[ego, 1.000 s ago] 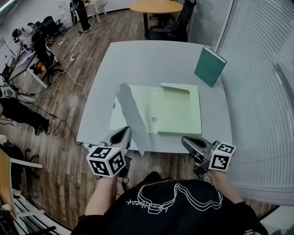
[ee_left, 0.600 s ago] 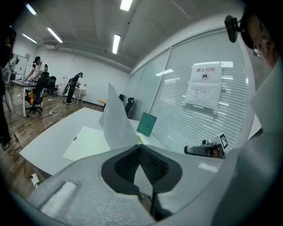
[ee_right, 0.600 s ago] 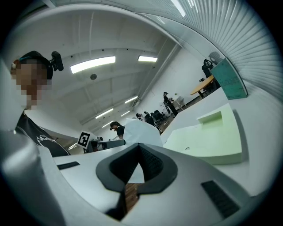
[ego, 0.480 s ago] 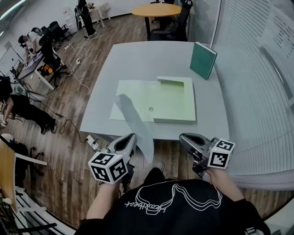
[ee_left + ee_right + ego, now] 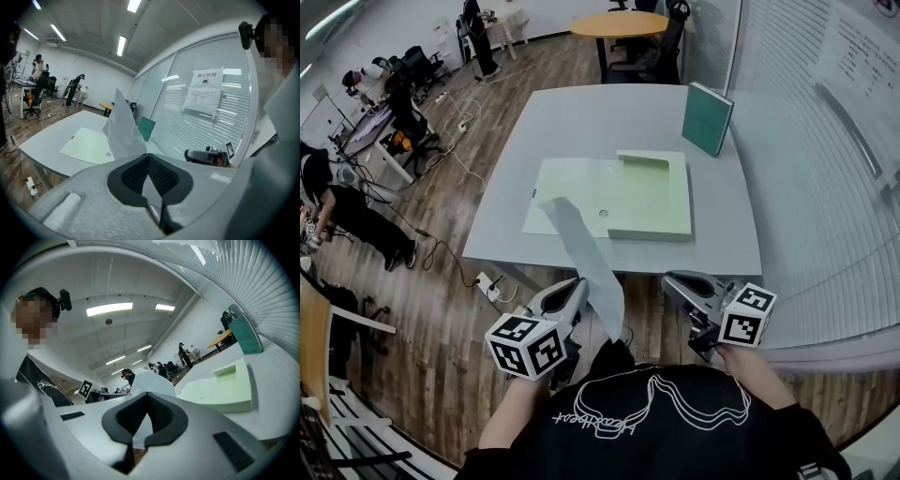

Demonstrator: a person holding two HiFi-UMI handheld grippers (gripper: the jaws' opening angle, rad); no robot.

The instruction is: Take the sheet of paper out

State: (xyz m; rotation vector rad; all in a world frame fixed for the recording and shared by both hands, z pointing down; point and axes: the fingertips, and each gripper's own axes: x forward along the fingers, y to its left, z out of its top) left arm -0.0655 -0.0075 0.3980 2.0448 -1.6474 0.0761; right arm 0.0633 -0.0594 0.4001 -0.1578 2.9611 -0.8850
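In an open office, short of the grey table (image 5: 516, 169), the sheet of paper (image 5: 589, 262) rises from the left tongs (image 5: 577, 289), which pinch its corner, seemingly to lift it clear of the green folder (image 5: 652, 192) ahead, while the right tongs (image 5: 672, 280) alongside are closed on nothing.

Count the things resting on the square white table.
2: a pale green open folder lies at its middle; a dark green book stands near the far right corner. None seems hidden.
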